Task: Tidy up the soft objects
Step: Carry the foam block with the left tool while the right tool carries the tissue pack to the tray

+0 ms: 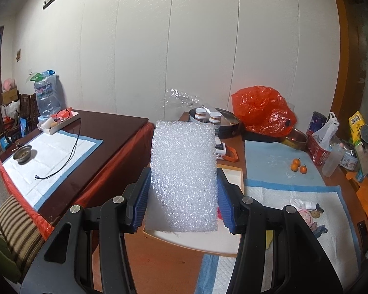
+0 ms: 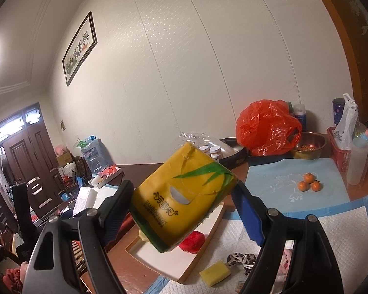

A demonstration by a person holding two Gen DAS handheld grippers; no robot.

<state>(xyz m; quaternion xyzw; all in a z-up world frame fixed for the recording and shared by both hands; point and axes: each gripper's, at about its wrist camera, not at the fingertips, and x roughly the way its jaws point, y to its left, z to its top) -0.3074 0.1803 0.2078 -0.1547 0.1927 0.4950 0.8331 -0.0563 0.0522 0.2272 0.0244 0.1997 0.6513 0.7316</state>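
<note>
My left gripper (image 1: pixel 182 196) is shut on a white foam block (image 1: pixel 184 171), which stands upright between the blue pads above a shallow white tray (image 1: pixel 230 174). The same foam block (image 2: pixel 85 197) shows at the left of the right wrist view. My right gripper (image 2: pixel 186 210) is shut on a yellow tissue pack (image 2: pixel 181 196) with green leaves, held tilted above the white tray (image 2: pixel 164 259). A red soft item (image 2: pixel 192 241) lies in the tray under the pack. A yellow sponge (image 2: pixel 215 273) and a black-and-white cloth (image 2: pixel 240 259) lie on the white pad beside the tray.
A red plastic bag (image 2: pixel 267 127), a metal bowl (image 2: pixel 309 147), a red basket (image 2: pixel 339 156) and a clear bottle (image 2: pixel 358 161) crowd the table's back. Three small oranges (image 2: pixel 309 185) sit on a blue mat. To the left stands a second table with a dish (image 1: pixel 22 153) and a cable (image 1: pixel 66 156).
</note>
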